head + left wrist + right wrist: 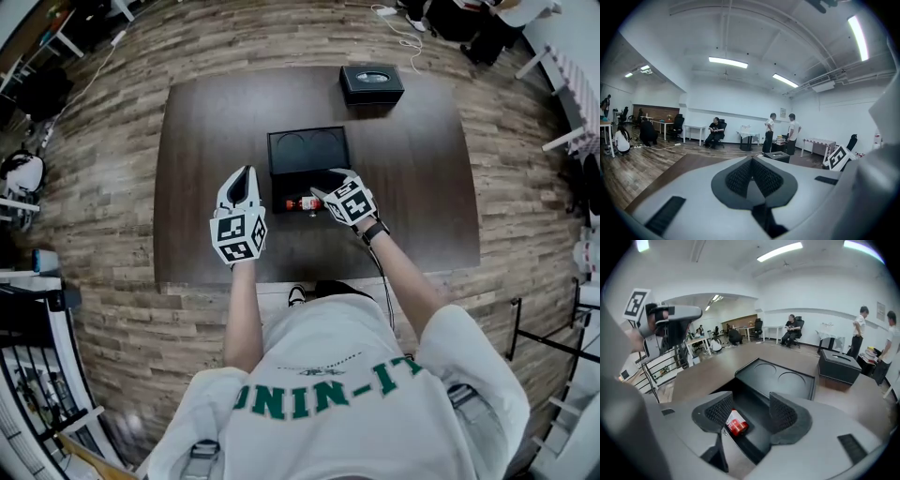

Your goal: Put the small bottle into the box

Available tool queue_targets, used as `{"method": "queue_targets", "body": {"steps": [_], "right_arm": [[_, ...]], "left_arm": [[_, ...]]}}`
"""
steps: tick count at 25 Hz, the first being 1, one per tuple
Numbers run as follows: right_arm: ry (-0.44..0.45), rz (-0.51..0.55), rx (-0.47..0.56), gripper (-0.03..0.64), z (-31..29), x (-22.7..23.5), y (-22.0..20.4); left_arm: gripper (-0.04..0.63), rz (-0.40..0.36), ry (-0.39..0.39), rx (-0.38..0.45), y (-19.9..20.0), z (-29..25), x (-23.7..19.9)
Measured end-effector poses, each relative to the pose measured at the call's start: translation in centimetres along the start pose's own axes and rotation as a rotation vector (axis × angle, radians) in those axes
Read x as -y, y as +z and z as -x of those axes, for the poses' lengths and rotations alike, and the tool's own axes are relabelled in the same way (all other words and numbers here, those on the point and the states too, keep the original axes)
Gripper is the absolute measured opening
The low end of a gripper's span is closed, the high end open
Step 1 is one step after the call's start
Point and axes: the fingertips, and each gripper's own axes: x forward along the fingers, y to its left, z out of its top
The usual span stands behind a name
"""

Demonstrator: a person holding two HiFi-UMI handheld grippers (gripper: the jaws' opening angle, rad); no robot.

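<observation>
Right gripper (750, 405): jaws stand wide apart, pads pressing on nothing. It hovers low over the front of the open black box (780, 380).

Small bottle (734, 423): lies on its side, seemingly inside the box's lower tray, close against the near wall. From the jaws it sits just below and toward the left-hand pad, which partly hides it; no contact is visible. Its long axis runs along that front wall, left to right across the table (412, 187), so one end points roughly toward the right gripper.

Left gripper (751, 161): jaws closed together, nothing between them. It is tipped up toward the room and held left of the box, farther from the bottle.

Judgement: the bottle looks released and placed. The right gripper should lift straight away without brushing it.
</observation>
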Motion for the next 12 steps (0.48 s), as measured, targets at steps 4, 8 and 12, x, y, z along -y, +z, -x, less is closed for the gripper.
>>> {"method": "queue_targets", "body": {"steps": [4, 8, 12], "right_arm": [[-0.065, -0.058, 0.102, 0.243, 4.2, 0.7, 2.0], [-0.127, -0.102, 0.21, 0.217, 8.6, 1.1, 4.3], [-0.169, -0.128, 0.319, 0.181, 12.9, 1.2, 6.9]], "left_arm": [[0.012, -0.01, -0.021, 0.016, 0.8, 0.6, 0.7], [0.012, -0.026, -0.051, 0.031, 1.9, 1.2, 1.7], [0.012, -0.044, -0.072, 0.049, 3.2, 1.9, 2.6]]}}
